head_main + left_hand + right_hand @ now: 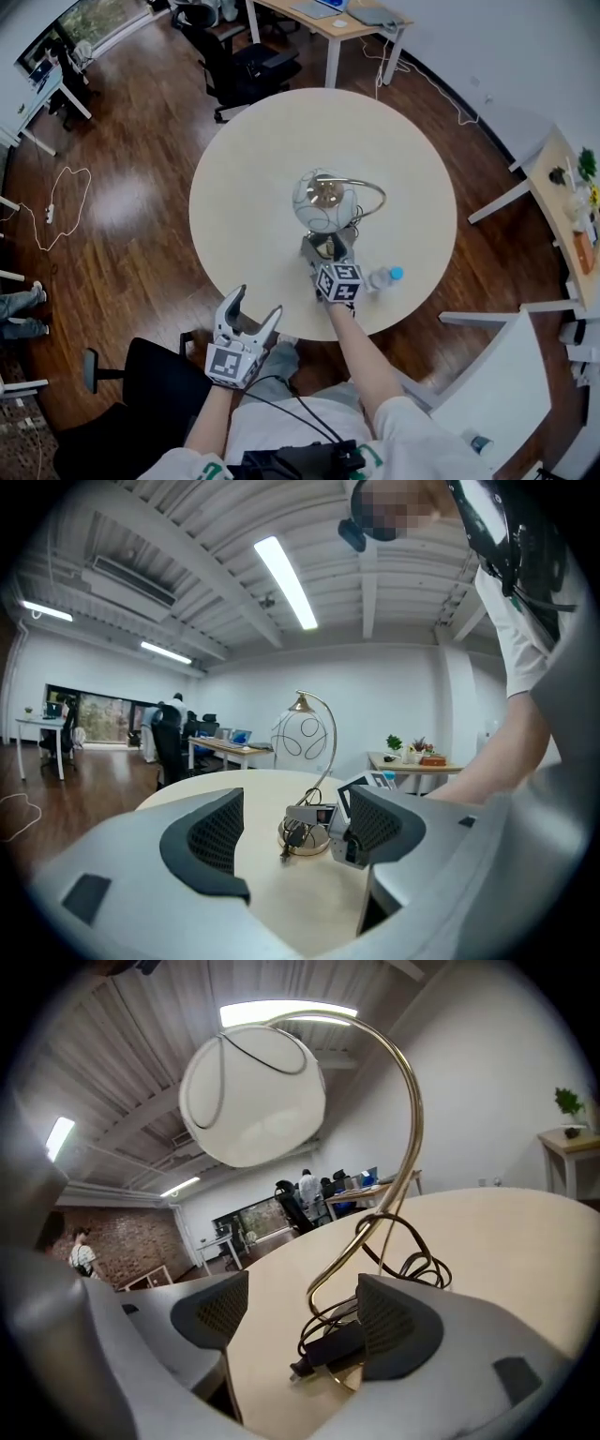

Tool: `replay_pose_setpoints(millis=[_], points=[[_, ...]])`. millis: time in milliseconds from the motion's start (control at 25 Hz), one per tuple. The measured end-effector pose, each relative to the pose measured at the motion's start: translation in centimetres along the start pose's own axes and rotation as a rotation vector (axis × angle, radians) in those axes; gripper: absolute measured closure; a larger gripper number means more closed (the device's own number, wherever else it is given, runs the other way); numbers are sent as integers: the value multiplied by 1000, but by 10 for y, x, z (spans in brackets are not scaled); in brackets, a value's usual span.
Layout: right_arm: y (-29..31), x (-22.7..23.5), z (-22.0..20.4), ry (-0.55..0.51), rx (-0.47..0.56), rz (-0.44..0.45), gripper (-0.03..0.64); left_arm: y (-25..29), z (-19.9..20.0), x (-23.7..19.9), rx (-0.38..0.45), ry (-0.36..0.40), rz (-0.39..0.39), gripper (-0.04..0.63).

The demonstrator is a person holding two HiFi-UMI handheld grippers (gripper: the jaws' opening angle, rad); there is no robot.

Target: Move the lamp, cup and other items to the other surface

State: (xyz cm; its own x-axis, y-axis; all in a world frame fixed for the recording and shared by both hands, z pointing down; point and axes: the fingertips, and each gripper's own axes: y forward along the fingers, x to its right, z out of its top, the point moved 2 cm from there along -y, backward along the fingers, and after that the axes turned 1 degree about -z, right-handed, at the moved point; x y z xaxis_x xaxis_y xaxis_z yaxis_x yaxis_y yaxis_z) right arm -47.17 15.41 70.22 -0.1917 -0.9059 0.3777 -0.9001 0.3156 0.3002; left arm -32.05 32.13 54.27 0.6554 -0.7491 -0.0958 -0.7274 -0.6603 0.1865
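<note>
A lamp with a white globe shade (pixel 322 199) and a curved gold stem (pixel 405 1166) stands on the round beige table (pixel 253 159). Its black cable (pixel 413 1266) lies coiled on the round gold base (pixel 343 1375). My right gripper (pixel 329 247) is at that base, with its jaws on either side of the stem's foot. In the right gripper view the right gripper (pixel 305 1324) stands open, with a gap between the left pad and the stem. My left gripper (pixel 249 315) hangs open and empty over the table's near edge, and in its own view the left gripper (pixel 295 829) faces the lamp (pixel 305 735).
A small clear bottle with a blue cap (pixel 384 277) lies on the table just right of my right gripper. A white side table (pixel 497 375) is at the lower right. A black chair (pixel 141 375) stands near my left side. A desk (pixel 328 23) and office chairs (pixel 244 61) stand beyond.
</note>
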Motion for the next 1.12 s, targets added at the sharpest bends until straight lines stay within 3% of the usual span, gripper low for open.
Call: replay_pose_setpoints(millis=[120, 360, 560, 1120], points=[[20, 10, -1, 68, 13, -43, 254, -3, -6, -4, -11, 2, 2, 245], [56, 13, 1, 83, 5, -67, 333, -6, -15, -19, -38, 1, 1, 245], [62, 23, 10, 102, 41, -111, 542, -12, -22, -28, -38, -17, 12, 245], [28, -26, -10, 223, -78, -14, 609, -19, -15, -29, -15, -33, 16, 245]])
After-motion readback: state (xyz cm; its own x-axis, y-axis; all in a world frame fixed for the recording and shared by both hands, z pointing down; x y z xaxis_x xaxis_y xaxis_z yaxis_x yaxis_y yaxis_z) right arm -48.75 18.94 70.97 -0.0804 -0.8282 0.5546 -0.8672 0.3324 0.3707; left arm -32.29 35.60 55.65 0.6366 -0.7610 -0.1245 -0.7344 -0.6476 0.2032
